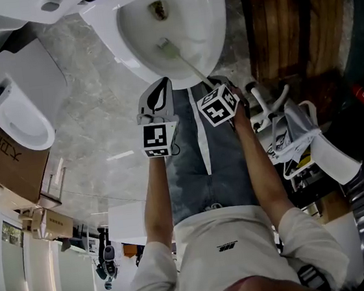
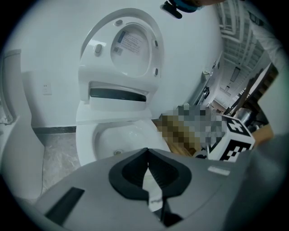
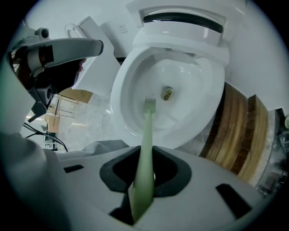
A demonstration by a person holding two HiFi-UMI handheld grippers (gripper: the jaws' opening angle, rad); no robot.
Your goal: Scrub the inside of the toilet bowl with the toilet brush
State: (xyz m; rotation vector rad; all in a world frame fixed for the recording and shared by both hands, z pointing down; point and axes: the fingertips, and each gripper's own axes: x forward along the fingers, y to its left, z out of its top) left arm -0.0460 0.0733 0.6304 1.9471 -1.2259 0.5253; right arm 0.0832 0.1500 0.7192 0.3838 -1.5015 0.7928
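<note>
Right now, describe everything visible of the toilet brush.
The toilet brush is pale green, plastic by the look, with a long, slim, straight handle and a small flat head of short bristles. The right tool is shut on the handle's near end, and the handle slants forward and down over the rim of the toilet bowl. Its head sits inside the bowl, just short of the drain hole. Whether the bristles press on the porcelain cannot be told.

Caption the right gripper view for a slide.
Right gripper clamps the green toilet brush, its head inside the toilet bowl.
</note>
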